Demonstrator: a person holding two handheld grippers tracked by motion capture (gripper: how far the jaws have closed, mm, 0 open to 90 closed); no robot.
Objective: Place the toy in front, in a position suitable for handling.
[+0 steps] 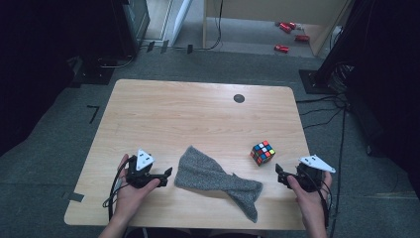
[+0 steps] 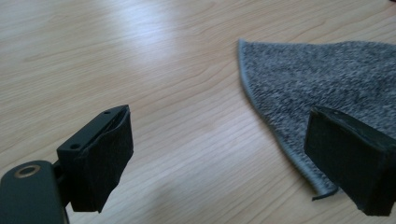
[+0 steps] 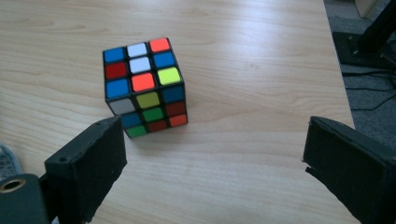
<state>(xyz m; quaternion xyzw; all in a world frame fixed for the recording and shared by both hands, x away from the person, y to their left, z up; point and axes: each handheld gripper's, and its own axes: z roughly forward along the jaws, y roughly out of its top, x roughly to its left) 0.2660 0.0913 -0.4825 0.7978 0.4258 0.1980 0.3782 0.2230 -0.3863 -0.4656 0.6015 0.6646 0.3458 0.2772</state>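
With jaws apart, the left hand-held gripper (image 2: 217,154) should slide its far jaw under the grey cloth (image 2: 327,79) edge just ahead on the surface (image 2: 154,56), while the right hand-held gripper (image 3: 212,163), also spread, waits just short of the puzzle cube (image 3: 144,86).

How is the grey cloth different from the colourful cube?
The cloth is grey and speckled all over; the cube has black edges and squares of many colours. The cloth lies flat, crumpled and long; the cube stands up as a small, neat block. The cloth lies between the two tools, close to the left tool; the cube sits nearer the right tool. Both rest on the wooden table, and neither is being held.
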